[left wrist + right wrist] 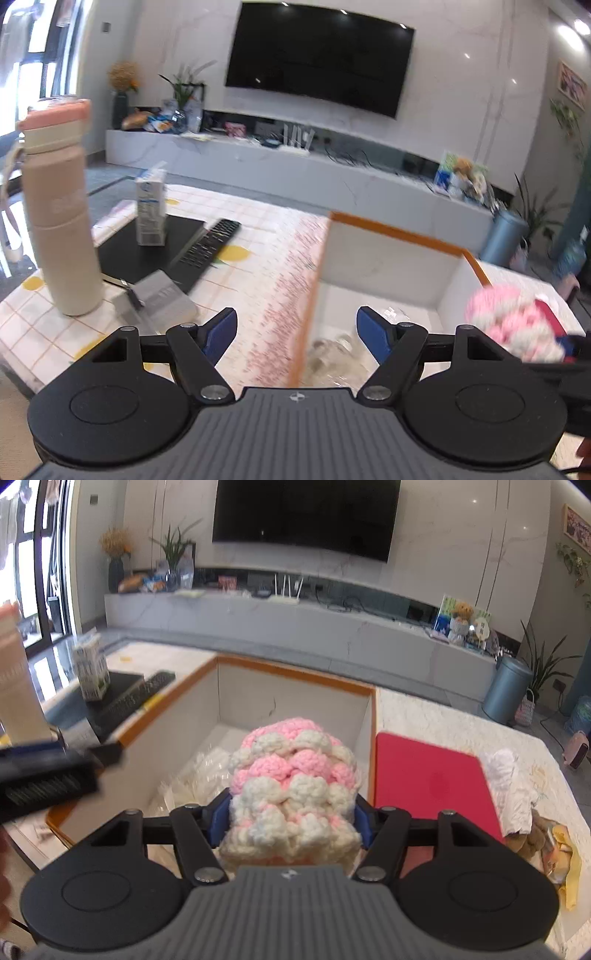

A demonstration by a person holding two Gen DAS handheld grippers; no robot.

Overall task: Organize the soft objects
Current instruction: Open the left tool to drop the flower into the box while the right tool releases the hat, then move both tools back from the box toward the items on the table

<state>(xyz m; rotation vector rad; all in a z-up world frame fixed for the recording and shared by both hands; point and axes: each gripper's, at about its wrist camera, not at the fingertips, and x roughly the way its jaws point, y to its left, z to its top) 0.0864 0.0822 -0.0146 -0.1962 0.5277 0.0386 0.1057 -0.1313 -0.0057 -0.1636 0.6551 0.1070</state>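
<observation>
A pink and white crocheted piece (291,771) sits between the blue pads of my right gripper (291,823), which is shut on it and holds it above a white box with an orange rim (295,675). Clear plastic bags (207,771) lie on the box floor. In the left wrist view the same crocheted piece (513,325) shows at the right, over the box's right side. My left gripper (297,334) is open and holds nothing; it hangs over the left wall of the box (399,230). Its black body shows at the left of the right wrist view.
Left of the box stand a beige bottle with a pink lid (59,221), a milk carton (149,210), a black remote (207,247) and a small grey box (159,299). Right of it lie a red board (432,782), a crumpled white item (509,782) and a brown-yellow soft toy (546,845).
</observation>
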